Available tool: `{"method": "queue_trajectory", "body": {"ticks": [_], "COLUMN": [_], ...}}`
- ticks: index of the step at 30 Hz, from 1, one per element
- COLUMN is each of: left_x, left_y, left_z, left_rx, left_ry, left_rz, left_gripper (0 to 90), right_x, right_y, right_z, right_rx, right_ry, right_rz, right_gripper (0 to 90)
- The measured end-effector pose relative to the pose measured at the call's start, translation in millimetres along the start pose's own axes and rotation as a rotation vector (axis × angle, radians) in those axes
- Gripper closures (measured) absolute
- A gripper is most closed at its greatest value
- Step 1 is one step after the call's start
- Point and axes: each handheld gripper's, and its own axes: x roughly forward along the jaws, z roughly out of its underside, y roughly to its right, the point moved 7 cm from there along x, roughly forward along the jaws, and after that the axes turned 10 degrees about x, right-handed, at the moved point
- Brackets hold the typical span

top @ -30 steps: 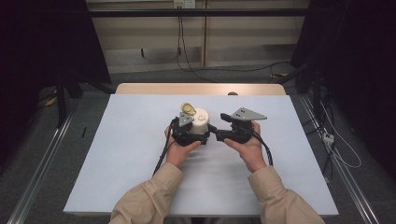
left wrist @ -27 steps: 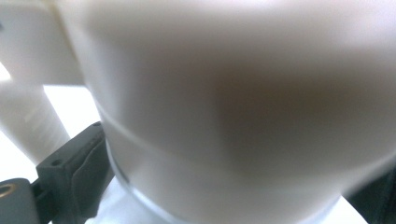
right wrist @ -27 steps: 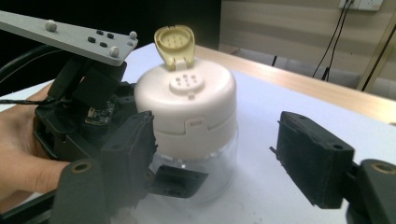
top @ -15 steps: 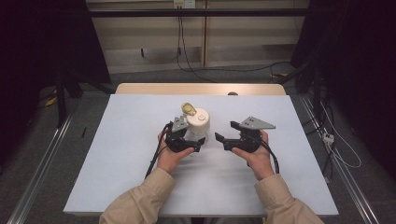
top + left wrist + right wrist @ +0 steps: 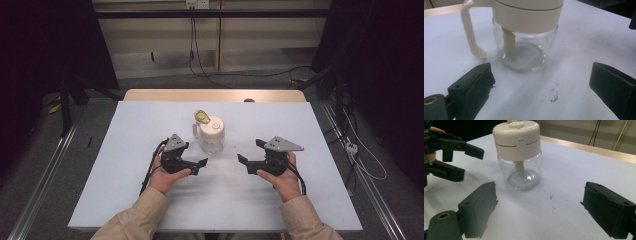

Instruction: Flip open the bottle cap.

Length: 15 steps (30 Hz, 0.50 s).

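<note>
While the glass jar (image 5: 212,134) with its cream lid stands upright mid-tabletop, nearer the far edge, your left gripper (image 5: 199,165) and right gripper (image 5: 241,161) flank it, jaws spread and empty; the right's have just been opening.

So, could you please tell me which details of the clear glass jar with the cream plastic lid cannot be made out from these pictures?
- Clear glass jar with cream plastic lid: its top is cut off by the upper edge of the left gripper view.
- Yellowish flap on the lid: too small in the high view to tell its shape.
- Cream handle: in the right gripper view it lies behind the jar.
- Small dark specks on the white table: too tiny to identify.
</note>
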Motion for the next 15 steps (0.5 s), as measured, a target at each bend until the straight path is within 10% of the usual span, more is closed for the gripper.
{"method": "queue_trajectory", "body": {"ticks": [15], "left_x": [-51.3], "left_y": [-22.5], "left_z": [22.5], "left_rx": [-0.018], "left_ry": [0.007], "left_rz": [-0.04], "left_gripper": [4.6], "right_x": [-28.3], "right_y": [3.3], "right_z": [19.4], "right_rx": [-0.012], "right_ry": [0.009], "right_rz": [0.01], "right_gripper": [5.7]}}
